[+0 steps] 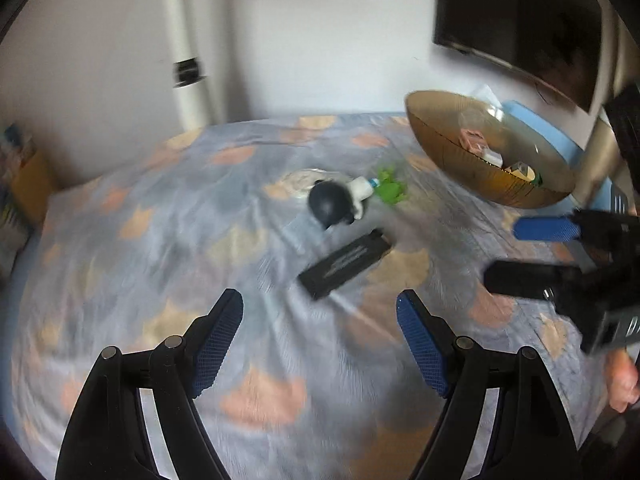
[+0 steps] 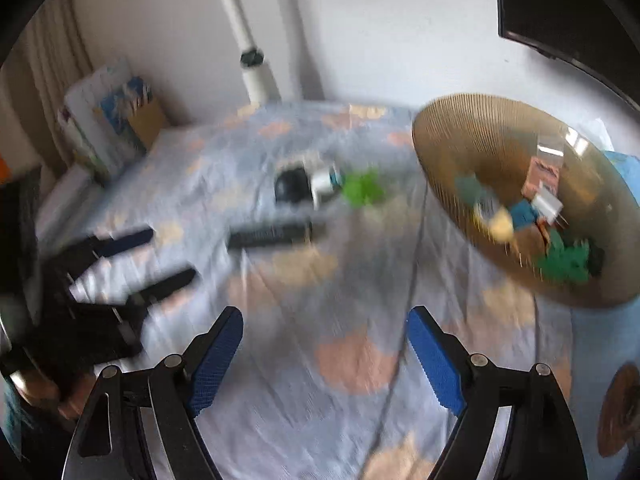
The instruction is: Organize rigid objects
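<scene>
A flat black rectangular device (image 1: 345, 264) lies on the patterned bedsheet (image 1: 160, 240), with a dark round toy with a white part (image 1: 340, 200) and a green toy (image 1: 391, 186) behind it. A brown ribbed bowl (image 1: 452, 156) at the right holds several small items. My left gripper (image 1: 320, 336) is open and empty, short of the black device. My right gripper (image 2: 325, 350) is open and empty above the sheet. In the right wrist view the device (image 2: 272, 235), the round toy (image 2: 294, 186), the green toy (image 2: 362, 188) and the bowl (image 2: 452, 152) lie ahead. Both views are blurred.
A white pole (image 1: 188, 40) and a dark screen (image 1: 520, 12) stand at the wall behind the bed. Boxes and books (image 2: 108, 120) lean at the bed's far left. A thin cable (image 2: 400, 340) runs across the sheet. Each gripper shows in the other's view.
</scene>
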A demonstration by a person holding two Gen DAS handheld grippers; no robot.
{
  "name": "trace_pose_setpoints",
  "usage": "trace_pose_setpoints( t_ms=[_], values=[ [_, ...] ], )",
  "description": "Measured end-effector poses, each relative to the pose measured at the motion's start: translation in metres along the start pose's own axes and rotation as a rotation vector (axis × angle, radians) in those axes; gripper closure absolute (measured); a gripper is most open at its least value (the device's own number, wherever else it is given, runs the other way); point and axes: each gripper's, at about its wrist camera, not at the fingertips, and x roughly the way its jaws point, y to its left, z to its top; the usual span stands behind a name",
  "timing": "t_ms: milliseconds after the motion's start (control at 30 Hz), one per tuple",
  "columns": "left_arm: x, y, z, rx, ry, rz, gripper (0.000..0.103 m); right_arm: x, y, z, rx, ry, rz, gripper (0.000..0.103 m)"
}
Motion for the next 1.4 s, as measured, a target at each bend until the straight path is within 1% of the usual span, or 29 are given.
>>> trace_pose_setpoints(
  t_ms=[33, 67, 133, 200, 267, 333, 400, 433, 467, 500, 533, 567, 600, 633, 700, 800, 867, 900, 933, 967, 1000, 1033, 1100, 1200, 1300, 1333, 1400],
  values=[
    [0.007, 0.0, 0.003, 0.013, 0.009, -0.008, 0.025, 0.003, -0.001, 0.005, 0.02, 0.0, 0.012, 0.024],
    [0.017, 0.0, 0.006, 0.032, 0.022, -0.022, 0.025, 0.008, -0.003, 0.011, 0.05, 0.002, 0.022, 0.029],
    [0.031, -0.001, 0.01, 0.063, 0.043, -0.045, 0.026, 0.024, -0.007, 0.021, 0.106, 0.012, 0.016, 0.034],
    [0.044, -0.002, 0.013, 0.093, 0.058, -0.058, 0.026, 0.042, -0.011, 0.028, 0.155, 0.025, 0.013, 0.035],
    [0.053, -0.003, 0.016, 0.108, 0.058, -0.076, 0.026, 0.056, -0.013, 0.034, 0.171, 0.025, 0.023, 0.035],
    [0.06, -0.002, 0.018, 0.108, 0.064, -0.104, 0.027, 0.066, -0.01, 0.04, 0.158, 0.005, -0.019, 0.035],
    [0.068, -0.004, 0.019, 0.12, 0.079, -0.116, 0.037, 0.076, -0.009, 0.046, 0.159, -0.007, -0.064, 0.035],
    [0.071, -0.006, 0.019, 0.128, 0.091, -0.113, 0.04, 0.079, -0.011, 0.048, 0.175, -0.015, -0.069, 0.035],
    [0.071, -0.006, 0.02, 0.129, 0.09, -0.119, 0.045, 0.083, -0.013, 0.05, 0.192, -0.019, -0.071, 0.035],
    [0.071, -0.005, 0.021, 0.12, 0.091, -0.127, 0.054, 0.087, -0.016, 0.051, 0.209, -0.021, -0.078, 0.035],
    [0.071, -0.005, 0.022, 0.113, 0.088, -0.126, 0.058, 0.091, -0.019, 0.052, 0.23, -0.029, -0.096, 0.035],
    [0.071, -0.004, 0.024, 0.105, 0.083, -0.125, 0.069, 0.093, -0.021, 0.053, 0.241, -0.037, -0.101, 0.035],
    [0.07, -0.003, 0.024, 0.098, 0.078, -0.128, 0.076, 0.096, -0.02, 0.055, 0.24, -0.052, -0.114, 0.035],
    [0.07, -0.002, 0.024, 0.091, 0.076, -0.135, 0.077, 0.098, -0.019, 0.056, 0.237, -0.054, -0.13, 0.035],
    [0.068, 0.002, 0.023, 0.061, 0.08, -0.139, 0.079, 0.103, -0.017, 0.062, 0.23, -0.057, -0.149, 0.035],
    [0.063, 0.012, 0.019, 0.008, 0.097, -0.11, 0.08, 0.11, -0.014, 0.069, 0.231, -0.063, -0.144, 0.036],
    [0.059, 0.023, 0.014, -0.038, 0.098, -0.102, 0.08, 0.114, -0.009, 0.073, 0.221, -0.066, -0.141, 0.045],
    [0.056, 0.028, 0.012, -0.059, 0.096, -0.101, 0.08, 0.117, -0.007, 0.075, 0.214, -0.063, -0.133, 0.047],
    [0.054, 0.033, 0.01, -0.077, 0.095, -0.099, 0.08, 0.117, -0.007, 0.076, 0.206, -0.063, -0.135, 0.055],
    [0.051, 0.039, 0.007, -0.103, 0.094, -0.094, 0.08, 0.12, -0.004, 0.077, 0.199, -0.061, -0.124, 0.066],
    [0.049, 0.044, 0.004, -0.124, 0.095, -0.091, 0.08, 0.122, -0.002, 0.078, 0.189, -0.055, -0.114, 0.069],
    [0.046, 0.048, 0.001, -0.145, 0.095, -0.089, 0.081, 0.122, 0.0, 0.077, 0.181, -0.059, -0.122, 0.069],
    [0.04, 0.055, -0.006, -0.189, 0.091, -0.083, 0.081, 0.119, 0.0, 0.074, 0.181, -0.066, -0.082, 0.07],
    [0.028, 0.06, -0.017, -0.244, 0.091, -0.059, 0.081, 0.114, 0.003, 0.066, 0.164, -0.061, -0.065, 0.07],
    [0.014, 0.059, -0.031, -0.307, 0.101, -0.018, 0.081, 0.1, 0.01, 0.051, 0.122, -0.045, -0.006, 0.07],
    [0.009, 0.058, -0.037, -0.334, 0.097, -0.019, 0.081, 0.093, 0.015, 0.044, 0.094, -0.036, 0.023, 0.07],
    [0.0, 0.058, -0.05, -0.396, 0.083, -0.029, 0.081, 0.078, 0.023, 0.032, 0.043, -0.026, 0.054, 0.07]
  ],
)
